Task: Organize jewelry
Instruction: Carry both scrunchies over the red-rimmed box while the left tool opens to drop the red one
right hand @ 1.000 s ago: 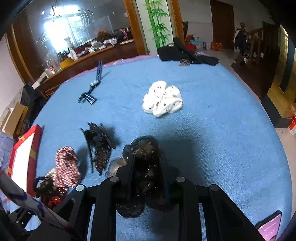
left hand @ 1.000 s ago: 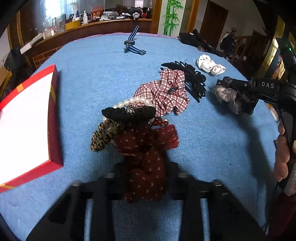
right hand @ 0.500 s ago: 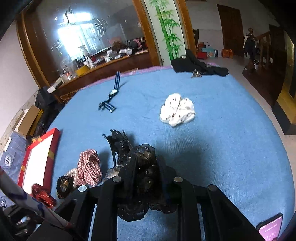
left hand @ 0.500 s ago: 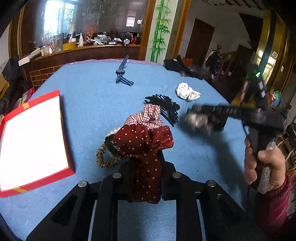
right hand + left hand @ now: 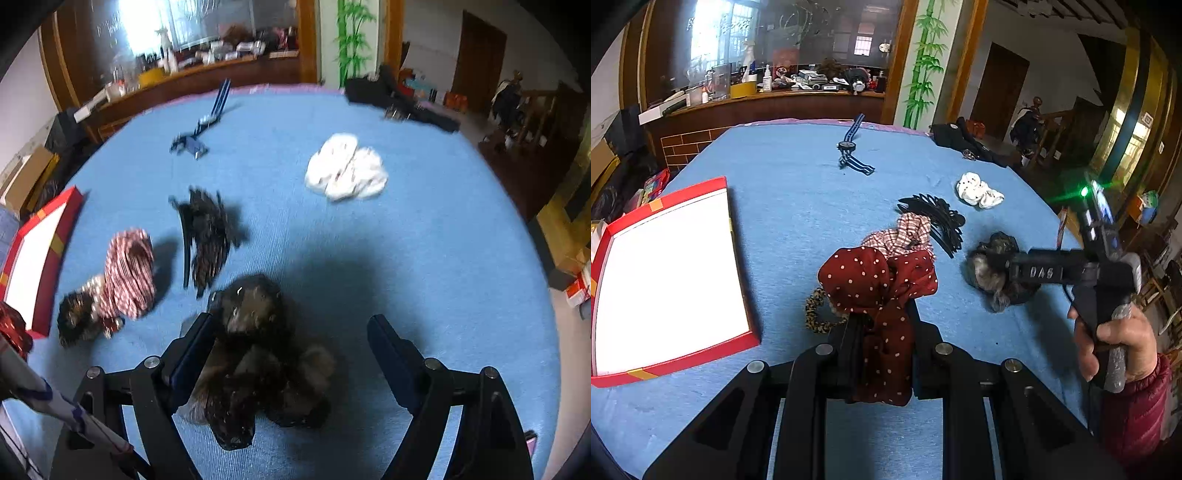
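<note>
My left gripper is shut on a dark red polka-dot bow scrunchie and holds it above the blue table. My right gripper is open; a dark grey-black lace scrunchie lies between its fingers on the cloth, also seen in the left wrist view. A red box with a white inside lies at the left. A red plaid scrunchie, a black hair comb, a leopard scrunchie and a white scrunchie lie on the table.
A blue striped watch lies at the far side. Black clothing lies on the far right edge. The blue tablecloth covers a round table. A wooden counter stands beyond it.
My left gripper lifted the red polka-dot scrunchie off the pile. My right gripper, which held the dark lace scrunchie, has opened and the scrunchie lies on the cloth.
</note>
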Demonstrator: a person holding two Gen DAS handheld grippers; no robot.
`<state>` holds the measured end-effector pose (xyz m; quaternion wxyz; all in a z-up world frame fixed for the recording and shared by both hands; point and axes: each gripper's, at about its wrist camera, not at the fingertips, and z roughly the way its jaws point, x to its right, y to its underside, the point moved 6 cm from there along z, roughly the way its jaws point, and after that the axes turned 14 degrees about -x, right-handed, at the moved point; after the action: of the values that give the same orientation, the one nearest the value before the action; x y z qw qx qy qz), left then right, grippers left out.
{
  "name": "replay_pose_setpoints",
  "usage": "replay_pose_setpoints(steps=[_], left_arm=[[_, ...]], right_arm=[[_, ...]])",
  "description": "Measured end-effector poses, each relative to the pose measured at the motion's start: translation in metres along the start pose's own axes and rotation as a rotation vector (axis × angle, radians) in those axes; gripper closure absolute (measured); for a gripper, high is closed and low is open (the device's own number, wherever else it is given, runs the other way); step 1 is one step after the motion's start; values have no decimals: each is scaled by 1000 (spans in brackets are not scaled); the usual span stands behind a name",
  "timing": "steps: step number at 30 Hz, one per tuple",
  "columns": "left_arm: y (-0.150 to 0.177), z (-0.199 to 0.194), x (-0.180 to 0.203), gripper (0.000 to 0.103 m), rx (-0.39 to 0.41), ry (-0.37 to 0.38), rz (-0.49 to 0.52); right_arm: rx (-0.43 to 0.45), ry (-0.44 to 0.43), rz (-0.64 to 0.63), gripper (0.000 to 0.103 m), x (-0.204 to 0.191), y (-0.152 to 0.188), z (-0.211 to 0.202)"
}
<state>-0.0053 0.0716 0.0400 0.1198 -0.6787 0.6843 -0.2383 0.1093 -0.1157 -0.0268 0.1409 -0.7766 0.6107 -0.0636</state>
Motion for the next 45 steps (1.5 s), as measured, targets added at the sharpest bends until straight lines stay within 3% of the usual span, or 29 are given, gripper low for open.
replay_pose_setpoints(steps=[1,2,3,6,10,16,21,24,28,39,45], left_arm=[[0,-1,-2,84,3,-2,-5],[-1,-2,-4,84,5,-3,-8],[-1,-3,-7,84,7,-5,-13],[-1,-5,-15,84,14,-13,-32],[-2,-9,-27,84,22,-27,-51],[-1,-18,-45,84,44,-61,-78],[3,-28,-65,84,60,-93,-103],[8,-37,-82,84,69,-104,-126],[18,-49,-110,84,79,-121,-156],[39,-66,-185,84,85,-162,-239],[25,-69,-217,84,94,-186,-245]], right_arm=[[-5,4,-6,24,-1,1,2],[-15,-3,-12,45,-3,3,4],[-25,-13,-15,53,-4,4,6],[5,-1,-29,69,-6,6,-1],[87,-77,11,85,-1,3,-22],[169,-134,60,84,2,0,-39],[224,-171,25,84,-10,-2,-51],[230,-183,-20,84,-24,-2,-49],[222,-274,-44,84,-48,4,-56],[216,-378,-236,84,-186,10,-88],[184,-377,-324,83,-258,-8,-85]])
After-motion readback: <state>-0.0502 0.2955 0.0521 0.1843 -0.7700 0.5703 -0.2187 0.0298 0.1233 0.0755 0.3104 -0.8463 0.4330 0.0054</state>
